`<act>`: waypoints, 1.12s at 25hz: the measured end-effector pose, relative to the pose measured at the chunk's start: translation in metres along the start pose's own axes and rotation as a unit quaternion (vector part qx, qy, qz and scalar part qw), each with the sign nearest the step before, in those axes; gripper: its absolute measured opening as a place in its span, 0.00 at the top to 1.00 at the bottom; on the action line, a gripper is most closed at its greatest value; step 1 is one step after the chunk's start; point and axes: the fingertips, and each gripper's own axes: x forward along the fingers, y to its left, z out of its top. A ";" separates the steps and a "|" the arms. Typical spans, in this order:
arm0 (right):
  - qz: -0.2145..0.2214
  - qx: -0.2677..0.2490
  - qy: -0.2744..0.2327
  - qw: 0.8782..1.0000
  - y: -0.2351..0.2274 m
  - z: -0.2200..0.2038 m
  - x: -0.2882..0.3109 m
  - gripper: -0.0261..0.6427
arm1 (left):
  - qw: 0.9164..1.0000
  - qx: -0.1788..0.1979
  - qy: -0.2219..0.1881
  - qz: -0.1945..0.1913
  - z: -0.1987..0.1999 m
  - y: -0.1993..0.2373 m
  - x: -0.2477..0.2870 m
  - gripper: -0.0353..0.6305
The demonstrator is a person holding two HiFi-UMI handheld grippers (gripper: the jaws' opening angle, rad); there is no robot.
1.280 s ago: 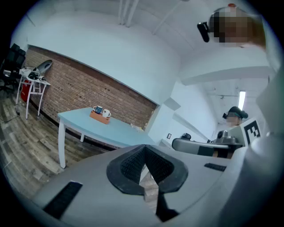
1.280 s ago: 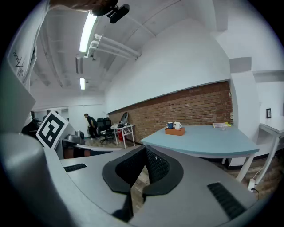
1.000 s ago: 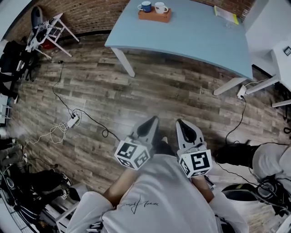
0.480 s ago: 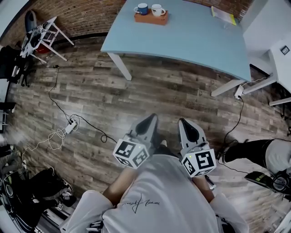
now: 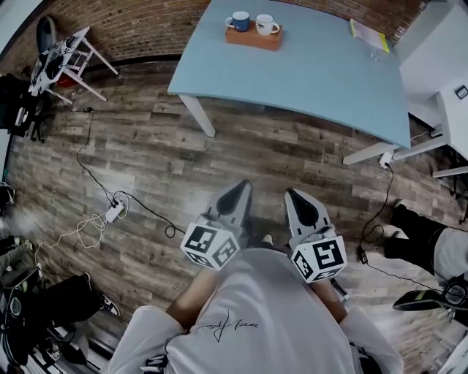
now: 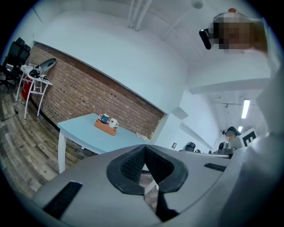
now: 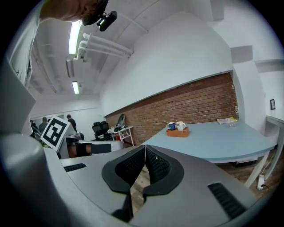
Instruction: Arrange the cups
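Approach step, probably: left gripper and right gripper are both clenched empty, well short of the table. Next move calls for reaching the blue cup and white cup at its far edge, then opening up.

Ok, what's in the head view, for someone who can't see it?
A person in a white T-shirt holds the left gripper and the right gripper, both shut and empty, over a wooden floor. Ahead, a light blue table carries a blue cup and a white cup on a wooden tray.
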 end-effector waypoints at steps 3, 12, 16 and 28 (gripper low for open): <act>0.006 -0.009 0.006 1.000 0.010 0.006 0.025 0.93 | 1.000 -0.004 -0.004 -0.002 0.013 0.020 0.006 0.93; -0.002 -0.027 0.002 1.000 0.033 0.026 0.080 0.93 | 0.999 -0.008 -0.020 -0.028 0.049 0.063 0.012 0.93; -0.008 -0.028 0.002 1.000 0.033 0.030 0.090 0.93 | 0.999 0.005 -0.027 -0.033 0.064 0.072 0.017 0.93; -0.006 -0.025 0.002 1.000 0.031 0.038 0.124 0.93 | 0.996 -0.044 -0.047 -0.054 0.090 0.086 0.024 0.93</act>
